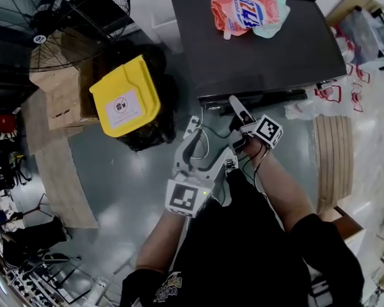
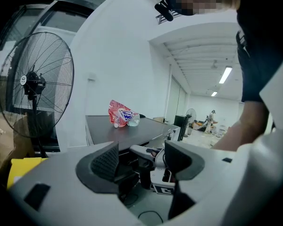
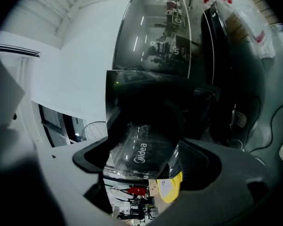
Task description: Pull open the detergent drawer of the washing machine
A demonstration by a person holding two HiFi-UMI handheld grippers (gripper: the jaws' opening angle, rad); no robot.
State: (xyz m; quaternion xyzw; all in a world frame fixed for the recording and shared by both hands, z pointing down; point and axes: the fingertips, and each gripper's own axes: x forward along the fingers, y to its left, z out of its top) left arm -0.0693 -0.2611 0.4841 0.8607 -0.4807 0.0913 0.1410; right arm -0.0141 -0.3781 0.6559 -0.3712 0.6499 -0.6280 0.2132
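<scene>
The washing machine [image 1: 262, 50] stands ahead with a dark top; a pink detergent pouch [image 1: 246, 8] lies on it. My right gripper [image 1: 234, 105] reaches to the machine's upper front edge. In the right gripper view its jaws [image 3: 146, 167] stand wide, and a glossy dark front panel printed "Midea" [image 3: 139, 147] sits between them; I see no pad pressing on it. Whether the drawer is out at all I cannot tell. My left gripper [image 1: 208, 136] hangs lower and nearer to me. It is open [image 2: 141, 161] with nothing between its jaws. The pouch [image 2: 122, 114] shows beyond them.
A black bin with a yellow lid [image 1: 125, 98] stands left of the machine, beside a wooden crate [image 1: 61, 94] and a large floor fan [image 1: 57, 18]. Wooden planks [image 1: 336, 158] and plastic bags [image 1: 336, 91] lie to the right. Cables [image 1: 201, 130] trail on the grey floor.
</scene>
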